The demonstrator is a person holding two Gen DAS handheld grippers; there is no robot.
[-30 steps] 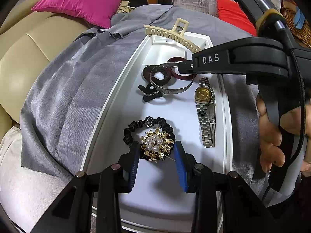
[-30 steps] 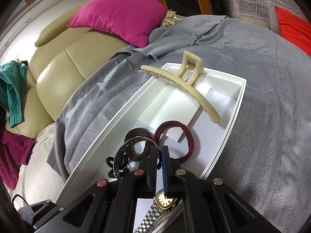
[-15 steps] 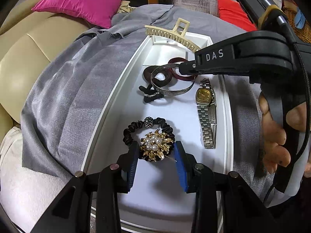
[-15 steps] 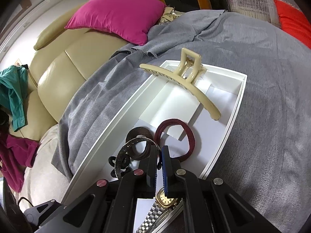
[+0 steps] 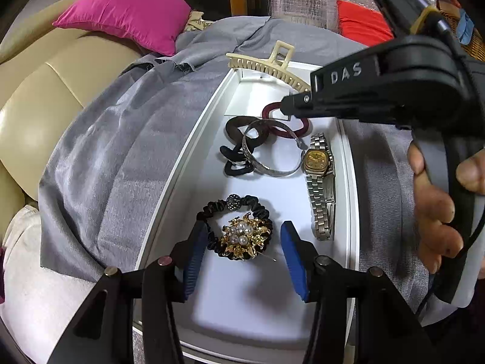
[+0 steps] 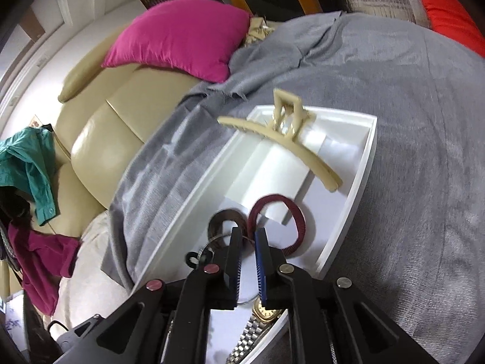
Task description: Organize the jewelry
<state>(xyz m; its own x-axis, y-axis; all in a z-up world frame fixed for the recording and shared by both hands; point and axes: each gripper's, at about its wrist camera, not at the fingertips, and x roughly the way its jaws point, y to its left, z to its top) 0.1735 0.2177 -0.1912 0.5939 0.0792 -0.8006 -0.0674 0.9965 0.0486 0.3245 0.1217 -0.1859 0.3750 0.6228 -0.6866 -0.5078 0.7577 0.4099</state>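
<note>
A white tray (image 5: 194, 139) lies on a grey cloth. In it are a black scrunchie with a gold pearl brooch (image 5: 244, 236), a silver bangle (image 5: 272, 166), a gold-faced watch (image 5: 318, 160), a maroon hair band (image 5: 298, 132), a brown hair band (image 5: 239, 126) and a black hair tie (image 5: 235, 163). A beige claw clip (image 5: 269, 63) rests across the tray's far rim. My left gripper (image 5: 242, 254) is open, its pads either side of the brooch. My right gripper (image 6: 248, 239) is slightly parted above the bangle (image 6: 218, 238) and the maroon band (image 6: 297, 215), holding nothing.
The grey cloth (image 6: 409, 121) covers a beige sofa (image 6: 100, 127). A magenta cushion (image 6: 178, 36) lies at the back, a red cushion (image 6: 448, 15) at the far right. Teal and magenta clothes (image 6: 30, 163) hang at the left.
My right gripper has let go of the silver bangle, which now lies flat in the tray, and has pulled up and back. My left gripper has opened wider around the brooch.
</note>
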